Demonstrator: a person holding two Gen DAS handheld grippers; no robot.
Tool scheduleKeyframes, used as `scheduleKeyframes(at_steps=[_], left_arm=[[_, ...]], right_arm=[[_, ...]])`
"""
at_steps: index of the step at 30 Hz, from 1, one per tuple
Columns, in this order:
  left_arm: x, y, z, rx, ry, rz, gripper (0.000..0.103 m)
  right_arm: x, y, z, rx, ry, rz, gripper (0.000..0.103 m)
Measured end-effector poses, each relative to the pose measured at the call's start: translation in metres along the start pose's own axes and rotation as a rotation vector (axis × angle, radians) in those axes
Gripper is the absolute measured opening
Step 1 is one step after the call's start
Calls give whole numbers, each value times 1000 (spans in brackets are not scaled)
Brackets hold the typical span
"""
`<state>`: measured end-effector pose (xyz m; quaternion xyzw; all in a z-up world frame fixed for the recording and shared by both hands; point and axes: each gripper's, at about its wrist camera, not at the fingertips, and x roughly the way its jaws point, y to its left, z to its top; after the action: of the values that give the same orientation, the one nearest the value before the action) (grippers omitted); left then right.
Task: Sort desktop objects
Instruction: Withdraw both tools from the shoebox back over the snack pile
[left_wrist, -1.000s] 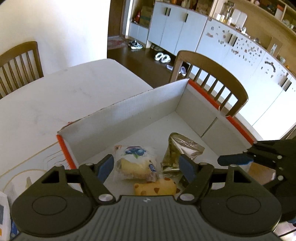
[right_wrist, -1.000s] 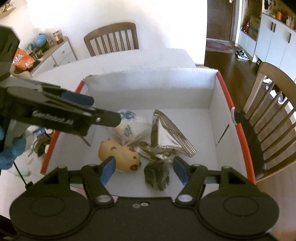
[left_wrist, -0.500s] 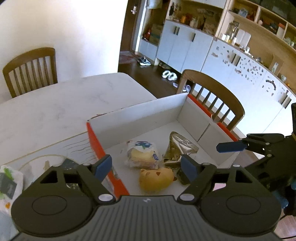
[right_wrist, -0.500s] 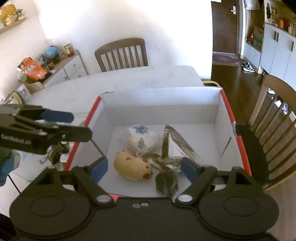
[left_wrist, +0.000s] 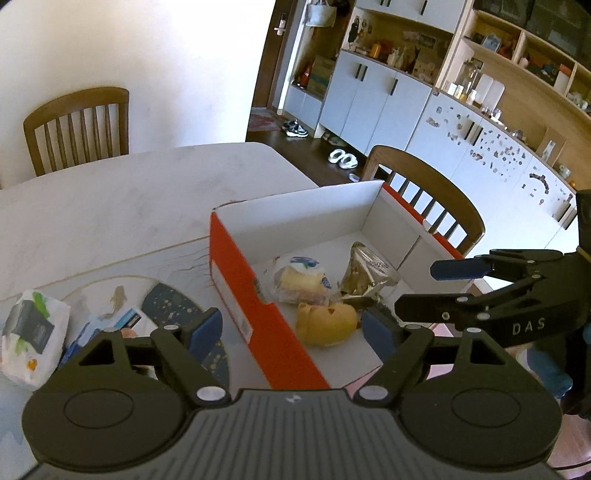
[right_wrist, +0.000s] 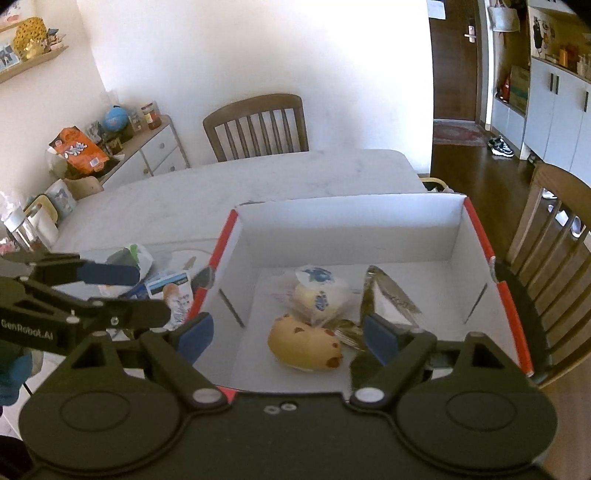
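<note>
A yellow spotted bun (right_wrist: 304, 346), a wrapped cake (right_wrist: 319, 297) and a foil pouch (right_wrist: 388, 291) lie in the orange-edged box (right_wrist: 480, 236), just ahead of the right gripper (right_wrist: 286, 338); it gapes wide, empty. The left gripper (left_wrist: 291, 332), also wide and empty, straddles the box's near wall, packets (left_wrist: 31, 332) on the tabletop (left_wrist: 110, 214) to its left.

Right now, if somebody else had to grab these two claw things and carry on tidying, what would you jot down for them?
Left gripper: open, nothing in it, above the box's orange side.
Right gripper: open, nothing in it, over the box.
In the box: yellow spotted toy, wrapped bun, foil packet, a dark crumpled bit by the right finger.
Left on the table beside the box: white packet, small blue-and-white carton.
</note>
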<state>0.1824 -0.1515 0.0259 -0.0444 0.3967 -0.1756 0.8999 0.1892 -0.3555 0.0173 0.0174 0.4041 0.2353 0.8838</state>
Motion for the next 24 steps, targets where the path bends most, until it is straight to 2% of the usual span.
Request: scheduleKeyframes(at_steps=[9,14,24], left_arm=[[-25,33,-13,32,-20,-24,83],[-37,54,-22,41,-21,-22,83],[-58,109,-36,8,-30,-4,92]], right_arm=[[3,43,-5,43,-12,-48,89],[6,77,-8,17,-29,-43,89],[18,132,-10,-14,-33,-29,90]])
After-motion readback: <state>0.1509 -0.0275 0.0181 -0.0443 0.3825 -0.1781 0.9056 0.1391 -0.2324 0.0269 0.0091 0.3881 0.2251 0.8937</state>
